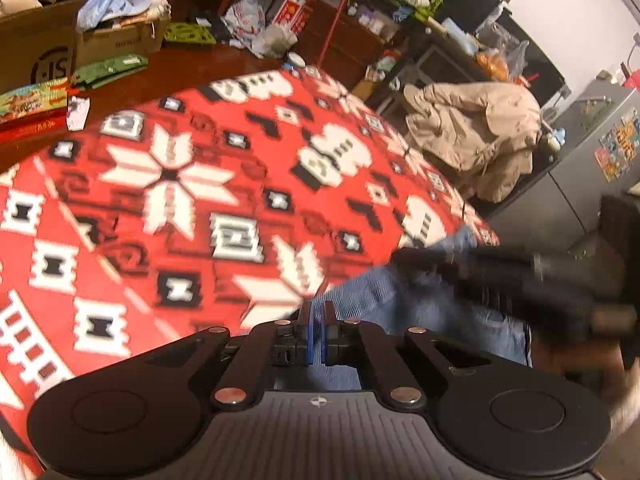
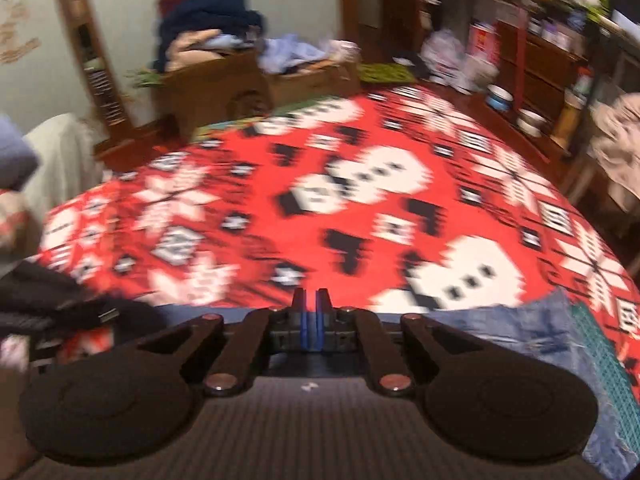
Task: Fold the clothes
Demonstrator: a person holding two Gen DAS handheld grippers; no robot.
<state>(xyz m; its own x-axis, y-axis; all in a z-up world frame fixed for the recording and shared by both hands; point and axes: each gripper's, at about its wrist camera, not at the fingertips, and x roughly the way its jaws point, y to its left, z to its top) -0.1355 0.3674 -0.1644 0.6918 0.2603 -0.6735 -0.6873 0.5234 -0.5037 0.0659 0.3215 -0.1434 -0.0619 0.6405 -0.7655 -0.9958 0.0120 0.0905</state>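
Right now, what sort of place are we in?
Probably a cluttered room in a home: a table under a red patterned tablecloth, cardboard boxes stuffed with clothes, and a beige coat draped over a chair.

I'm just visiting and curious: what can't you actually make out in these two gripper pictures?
- Left wrist view: most of the blue denim garment is hidden under the left gripper and a blurred dark gripper crossing it.
- Right wrist view: the denim is cut off by the right gripper; whether its fingers pinch cloth is unclear.
- Motion blur smears the red patterned cloth.

Red snowflake-patterned cloth, blue denim
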